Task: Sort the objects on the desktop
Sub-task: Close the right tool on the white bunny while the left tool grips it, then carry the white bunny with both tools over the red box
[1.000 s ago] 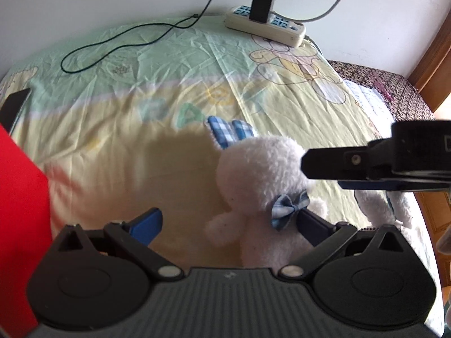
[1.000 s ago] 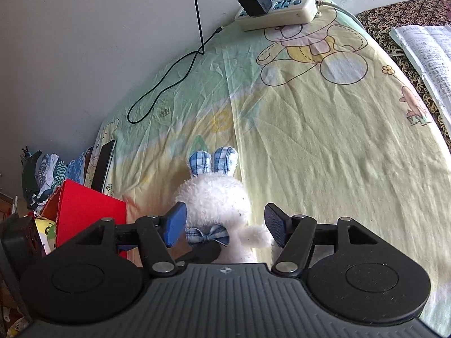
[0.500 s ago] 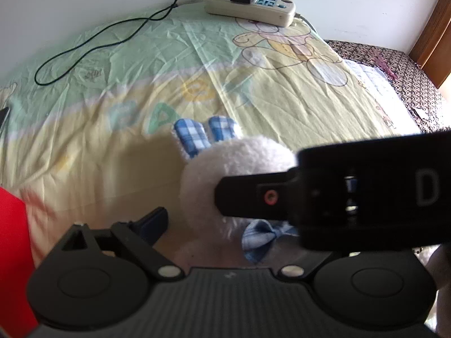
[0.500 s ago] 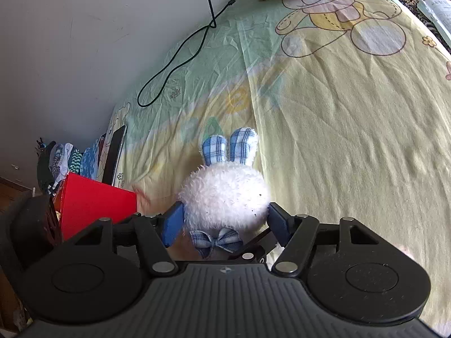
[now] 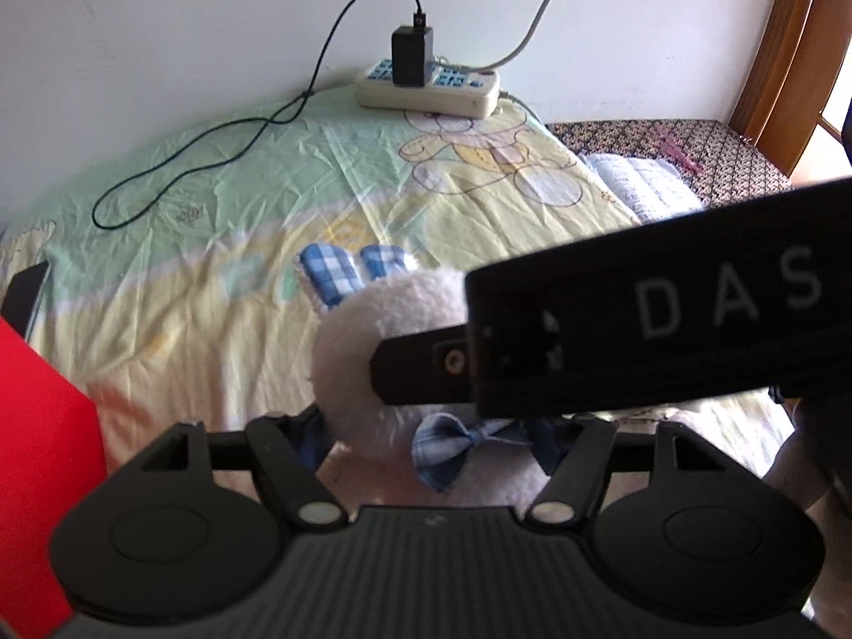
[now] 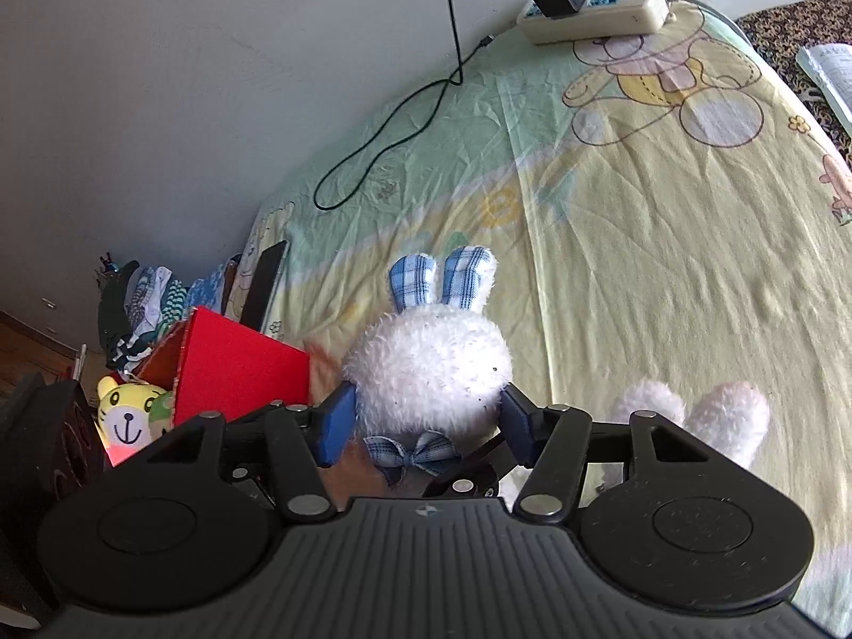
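Note:
A white plush bunny [image 6: 431,357] with blue checked ears and a blue bow is held above the bedsheet. My right gripper [image 6: 423,420] is shut on the bunny's head, its blue pads pressing both sides. In the left wrist view the bunny [image 5: 346,351] sits between the blue pads of my left gripper [image 5: 426,444], which grips its body at the bow. The right gripper's black body [image 5: 639,314] crosses in front of the bunny there. A red box [image 6: 234,362] stands at the left.
A yellow tiger plush [image 6: 125,415] lies in the red box. A second white plush [image 6: 692,415] lies to the right. A power strip [image 6: 591,5] with a charger and black cable [image 6: 394,106] is at the far wall. A dark tablet [image 6: 263,282] lies near the left edge.
Both grippers closed in on the bunny; the right one moved from its body to its head and shut. The bunny has come up off the sheet, nearer the red box.

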A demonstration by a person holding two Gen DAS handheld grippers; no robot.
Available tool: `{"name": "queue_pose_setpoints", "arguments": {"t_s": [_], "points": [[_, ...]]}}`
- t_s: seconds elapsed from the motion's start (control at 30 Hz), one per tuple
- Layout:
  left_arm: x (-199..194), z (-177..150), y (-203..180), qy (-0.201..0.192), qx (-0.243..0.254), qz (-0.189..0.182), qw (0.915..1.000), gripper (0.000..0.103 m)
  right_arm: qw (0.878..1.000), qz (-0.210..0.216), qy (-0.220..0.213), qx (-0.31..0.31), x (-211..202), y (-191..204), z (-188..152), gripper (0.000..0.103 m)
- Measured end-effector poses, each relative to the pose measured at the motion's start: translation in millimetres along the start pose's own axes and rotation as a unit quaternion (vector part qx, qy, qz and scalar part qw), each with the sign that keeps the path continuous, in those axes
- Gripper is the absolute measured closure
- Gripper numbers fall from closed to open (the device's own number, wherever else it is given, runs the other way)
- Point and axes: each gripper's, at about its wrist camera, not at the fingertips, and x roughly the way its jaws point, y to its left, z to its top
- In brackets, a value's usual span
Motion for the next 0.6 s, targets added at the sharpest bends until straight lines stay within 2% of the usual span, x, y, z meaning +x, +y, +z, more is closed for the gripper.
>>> {"name": "queue_pose_setpoints", "arguments": {"t_s": [0.17,0.3,0.43,0.6], "points": [[-51.8,-5.1,7.3,-0.05,-0.009,0.004,0.9987,0.033,0.998,0.026,-0.038,-0.039,-28.2,35.3,-10.8,0.043],[-88.3,-7.5,16.5,-0.089,-0.01,0.029,0.9955,0.033,0.993,0.053,-0.067,-0.076,-38.8,66.4,-16.7,0.043],[-117.6,-11.4,37.7,-0.118,-0.006,0.065,0.9909,0.033,0.988,0.087,-0.079,-0.098,-36.1,96.3,-18.4,0.043],[-146.4,-22.3,77.3,-0.13,0.002,0.103,0.9862,0.033,0.984,0.123,-0.075,-0.105,-11.7,137.8,-23.8,0.043]]}}
